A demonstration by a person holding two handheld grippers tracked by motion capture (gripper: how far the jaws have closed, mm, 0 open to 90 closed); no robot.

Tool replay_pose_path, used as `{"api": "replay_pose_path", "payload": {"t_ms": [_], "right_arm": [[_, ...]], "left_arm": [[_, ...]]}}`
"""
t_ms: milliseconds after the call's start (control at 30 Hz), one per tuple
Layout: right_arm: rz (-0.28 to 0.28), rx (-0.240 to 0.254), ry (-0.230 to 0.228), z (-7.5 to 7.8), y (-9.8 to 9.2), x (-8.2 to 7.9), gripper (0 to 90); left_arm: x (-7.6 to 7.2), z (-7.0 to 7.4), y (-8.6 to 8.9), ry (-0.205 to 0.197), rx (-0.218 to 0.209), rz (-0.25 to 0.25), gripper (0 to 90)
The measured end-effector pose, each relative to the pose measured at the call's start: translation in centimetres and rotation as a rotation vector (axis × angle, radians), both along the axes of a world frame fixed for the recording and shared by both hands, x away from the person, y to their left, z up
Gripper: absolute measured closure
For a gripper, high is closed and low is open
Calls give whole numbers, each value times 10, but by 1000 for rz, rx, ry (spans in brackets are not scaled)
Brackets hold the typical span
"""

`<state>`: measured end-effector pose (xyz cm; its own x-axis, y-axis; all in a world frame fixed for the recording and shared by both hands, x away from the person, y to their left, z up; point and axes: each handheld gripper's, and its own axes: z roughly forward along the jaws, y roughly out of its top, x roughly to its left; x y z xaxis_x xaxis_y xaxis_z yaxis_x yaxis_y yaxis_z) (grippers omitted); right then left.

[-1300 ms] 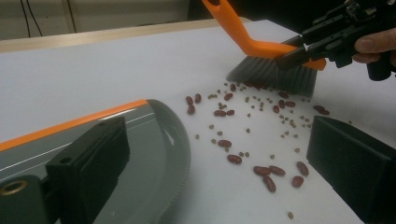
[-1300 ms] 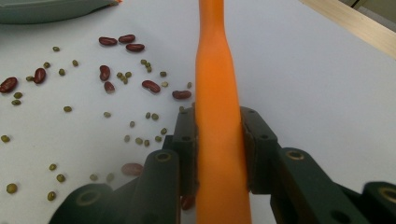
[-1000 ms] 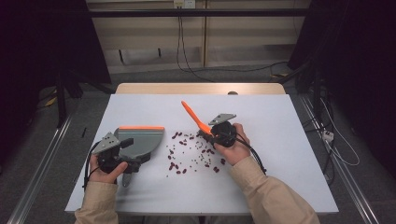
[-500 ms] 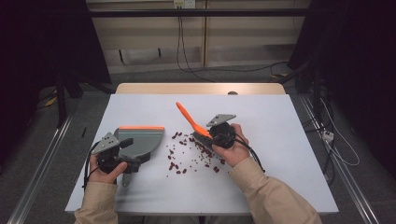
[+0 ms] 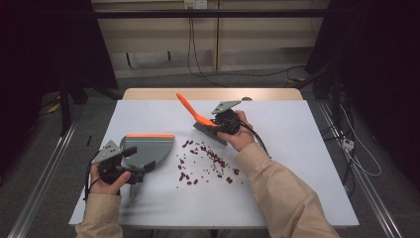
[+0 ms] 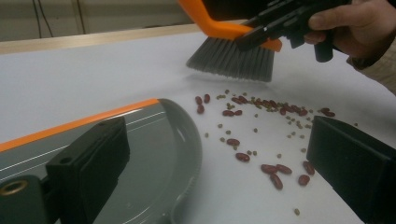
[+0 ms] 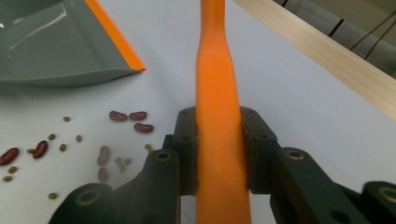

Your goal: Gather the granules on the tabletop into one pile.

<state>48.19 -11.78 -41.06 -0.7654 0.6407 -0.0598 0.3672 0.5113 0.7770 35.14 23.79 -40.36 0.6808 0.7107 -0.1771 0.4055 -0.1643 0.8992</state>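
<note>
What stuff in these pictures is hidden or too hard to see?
- Dustpan: high view, the left gripper covers its handle; the picture's edge cuts it in the left gripper view.
- Brush: right gripper view, its bristles fall below the edge.
- Small green beans: sharp in the left gripper view, too tiny to pick out in the high view.
- Left gripper's hold on the dustpan: hidden in the high view.

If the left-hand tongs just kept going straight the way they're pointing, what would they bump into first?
Probably the scattered beans lying on the table just ahead of the left tongs; farther along that line, the brush bristles, though depth is hard to judge.
</note>
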Motion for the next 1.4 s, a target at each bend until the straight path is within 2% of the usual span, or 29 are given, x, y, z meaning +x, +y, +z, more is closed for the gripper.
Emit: {"api": "replay_pose_path", "payload": {"t_ms": [167, 300, 333, 400, 467, 533, 900, 1000, 1100, 1233, 1400], "right_arm": [[97, -67, -82, 0, 18, 14, 711], [147, -78, -53, -9, 23, 16, 711], [158, -80, -45, -9, 25, 14, 711], [182, -128, -58, -8, 29, 7, 711], [206, -137, -45, -6, 32, 0, 711], [224, -130, -28, -5, 32, -8, 711], [269, -113, -2, -2, 26, -41, 711], [270, -105, 8, -1, 24, -47, 712], [228, -100, -10, -1, 22, -51, 712], [162, -38, 1, 2, 16, -45, 712], [96, 62, 18, 19, 8, -48, 712]], "left_arm": [[-1, -3, 7, 9, 6, 24, 56], [-1, -3, 10, 9, 5, 38, 56], [-1, -2, 11, 9, 5, 38, 56], [-1, -2, 11, 10, 1, 37, 56], [-1, -1, 12, 5, -3, 38, 56], [-1, -1, 11, 6, 1, 33, 56], [-2, -1, 6, 3, 7, 19, 56], [-2, -1, 5, 1, 7, 19, 56], [-2, -1, 6, 3, 11, 16, 56], [-1, -2, 6, 3, 12, 17, 56], [-1, -2, 6, 5, 8, 19, 56]]}}
